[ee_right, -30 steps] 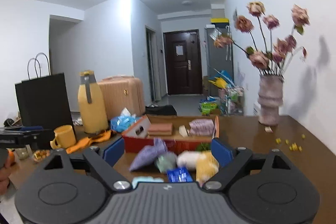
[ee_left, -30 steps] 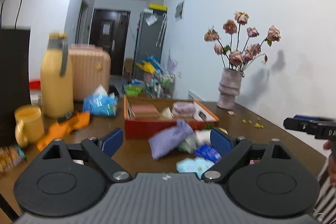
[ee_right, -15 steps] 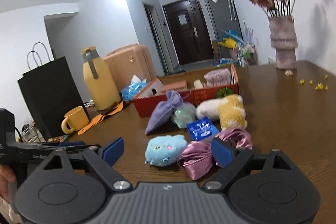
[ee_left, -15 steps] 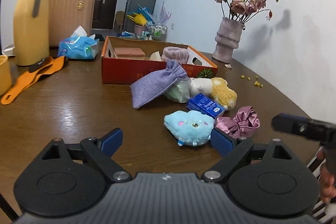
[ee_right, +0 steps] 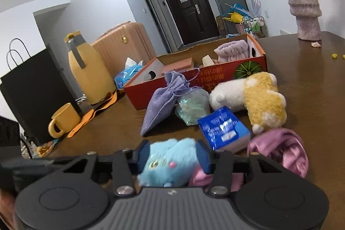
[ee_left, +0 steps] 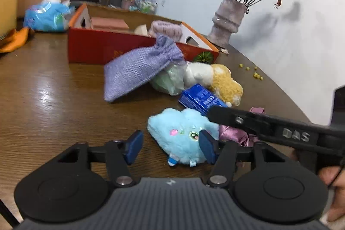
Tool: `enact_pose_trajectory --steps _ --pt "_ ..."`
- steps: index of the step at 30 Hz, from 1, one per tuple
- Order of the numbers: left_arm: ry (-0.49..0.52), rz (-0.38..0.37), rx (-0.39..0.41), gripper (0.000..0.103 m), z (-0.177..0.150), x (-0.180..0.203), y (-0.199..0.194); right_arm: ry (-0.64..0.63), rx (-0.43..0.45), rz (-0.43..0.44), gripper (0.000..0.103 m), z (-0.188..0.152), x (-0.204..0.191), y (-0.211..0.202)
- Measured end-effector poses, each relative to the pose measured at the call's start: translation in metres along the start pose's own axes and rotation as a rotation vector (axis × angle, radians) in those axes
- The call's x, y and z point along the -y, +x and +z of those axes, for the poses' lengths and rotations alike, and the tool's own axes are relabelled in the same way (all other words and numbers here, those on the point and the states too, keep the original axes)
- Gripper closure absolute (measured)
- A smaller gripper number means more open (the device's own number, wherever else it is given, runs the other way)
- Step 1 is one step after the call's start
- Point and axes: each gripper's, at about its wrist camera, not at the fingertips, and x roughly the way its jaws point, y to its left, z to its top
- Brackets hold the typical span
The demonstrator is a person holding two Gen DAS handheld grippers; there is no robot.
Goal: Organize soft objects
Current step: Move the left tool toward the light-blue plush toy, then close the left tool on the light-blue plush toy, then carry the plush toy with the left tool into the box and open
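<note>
Both grippers dropped, jaws closing around blue plush (ee_right: 170,163); "DAS" legible.

left claw (ee_left: 170,147): black, blue pads, silver screws | right claw (ee_right: 173,155): same, "DAS" marking

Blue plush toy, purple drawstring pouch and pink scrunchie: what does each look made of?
Fluffy light-blue plush toy: long-pile synthetic fur, matte, with fuzzy edges. Purple drawstring pouch: coarse woven cloth, perhaps linen or burlap; a ribbed weave shows. Pink gathered scrunchie: satin-like fabric, judging by the glossy sheen on its folds.
</note>
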Motion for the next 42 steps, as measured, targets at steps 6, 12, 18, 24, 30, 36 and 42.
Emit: enact_pose_trajectory --steps 6,12,18,24,30,36,42 --pt "-0.104 -0.082 -0.037 0.054 0.0 -0.02 0.013 -0.038 -0.117 -0.034 0.058 0.004 0.005 0.036" --pt "-0.136 -0.102 -0.009 0.078 0.002 -0.039 -0.003 -0.006 -0.142 0.058 0.067 0.001 0.001 0.037" --pt "-0.185 -0.121 -0.004 0.075 -0.005 -0.057 -0.021 -0.017 -0.168 0.114 0.068 -0.01 -0.02 0.037" --pt "-0.212 -0.148 -0.018 0.068 -0.018 -0.062 -0.032 0.007 -0.156 0.113 0.063 -0.014 -0.019 0.019" --pt "-0.245 -0.182 -0.043 0.07 -0.023 -0.063 -0.024 0.019 -0.185 0.128 0.06 -0.017 -0.014 0.019" --pt "-0.245 -0.176 -0.024 0.074 -0.021 -0.058 -0.026 0.025 -0.219 0.153 0.062 -0.012 -0.014 0.026" --pt "-0.218 -0.192 0.042 0.075 -0.008 -0.049 -0.045 -0.007 -0.137 0.156 0.066 0.002 -0.024 0.006"
